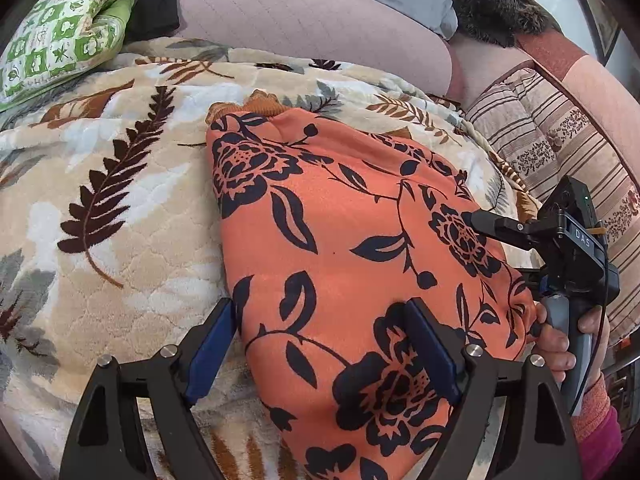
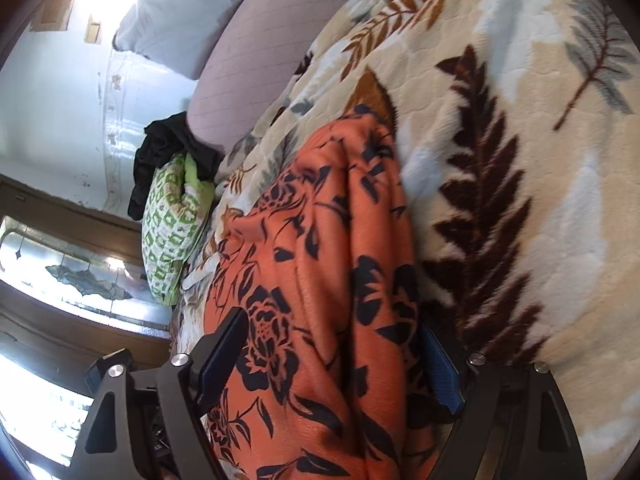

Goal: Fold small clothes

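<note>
An orange garment [image 1: 340, 240] with black flowers lies folded on a cream leaf-print blanket [image 1: 120, 200]. My left gripper [image 1: 320, 344] is open, its jaws straddling the garment's near left edge, one blue pad on the blanket, the other over the cloth. My right gripper [image 1: 486, 226] shows at the garment's right edge, held by a hand. In the right wrist view the right gripper [image 2: 332, 360] is open wide with the garment [image 2: 320, 280] lying between its jaws, on the blanket [image 2: 520, 160].
A green checked folded cloth [image 1: 60, 36] and a dark garment [image 2: 160, 152] lie at the blanket's far end. A mauve cushion [image 1: 300, 20] runs along the back. A striped cushion [image 1: 560, 140] sits to the right.
</note>
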A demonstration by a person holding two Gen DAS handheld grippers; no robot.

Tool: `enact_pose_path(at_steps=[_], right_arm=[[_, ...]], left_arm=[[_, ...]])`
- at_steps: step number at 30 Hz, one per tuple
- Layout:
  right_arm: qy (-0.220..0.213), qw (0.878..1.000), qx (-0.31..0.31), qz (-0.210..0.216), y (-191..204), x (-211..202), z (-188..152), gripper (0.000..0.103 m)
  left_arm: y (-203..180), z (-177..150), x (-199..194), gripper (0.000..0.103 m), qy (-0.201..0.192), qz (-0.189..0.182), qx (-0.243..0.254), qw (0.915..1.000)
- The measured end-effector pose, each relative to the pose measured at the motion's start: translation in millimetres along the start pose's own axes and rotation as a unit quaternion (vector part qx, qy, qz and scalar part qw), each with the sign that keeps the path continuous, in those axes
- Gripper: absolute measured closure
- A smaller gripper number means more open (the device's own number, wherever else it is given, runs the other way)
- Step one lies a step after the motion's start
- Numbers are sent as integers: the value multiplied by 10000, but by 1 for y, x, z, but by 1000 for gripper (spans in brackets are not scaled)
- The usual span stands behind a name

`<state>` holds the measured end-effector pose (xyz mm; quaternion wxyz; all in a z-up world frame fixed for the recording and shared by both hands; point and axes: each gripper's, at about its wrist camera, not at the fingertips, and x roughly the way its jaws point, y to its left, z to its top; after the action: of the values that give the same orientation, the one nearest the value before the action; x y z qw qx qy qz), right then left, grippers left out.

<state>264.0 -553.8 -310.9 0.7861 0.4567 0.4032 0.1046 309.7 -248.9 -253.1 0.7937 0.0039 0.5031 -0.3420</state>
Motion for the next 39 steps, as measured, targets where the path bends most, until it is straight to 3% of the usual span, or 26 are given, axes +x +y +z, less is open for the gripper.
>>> enact_pose_path(at_steps=[5, 12, 18, 39], right_arm=[[-50, 9997, -207, -115, 10, 8, -7, 22], [-131, 9996, -128, -230, 8, 10, -10, 43], [-189, 9990, -235, -345, 15, 12, -12, 51], [-423, 9961, -680, -379, 52, 2, -20, 56]], left_arm=[[-2, -1, 0, 18, -22, 42, 4, 10000], [-4, -1, 1, 18, -81, 91, 26, 9999], [-11, 0, -2, 18, -186, 114, 124, 9997], [-19, 8, -30, 21, -426, -67, 141, 9990]])
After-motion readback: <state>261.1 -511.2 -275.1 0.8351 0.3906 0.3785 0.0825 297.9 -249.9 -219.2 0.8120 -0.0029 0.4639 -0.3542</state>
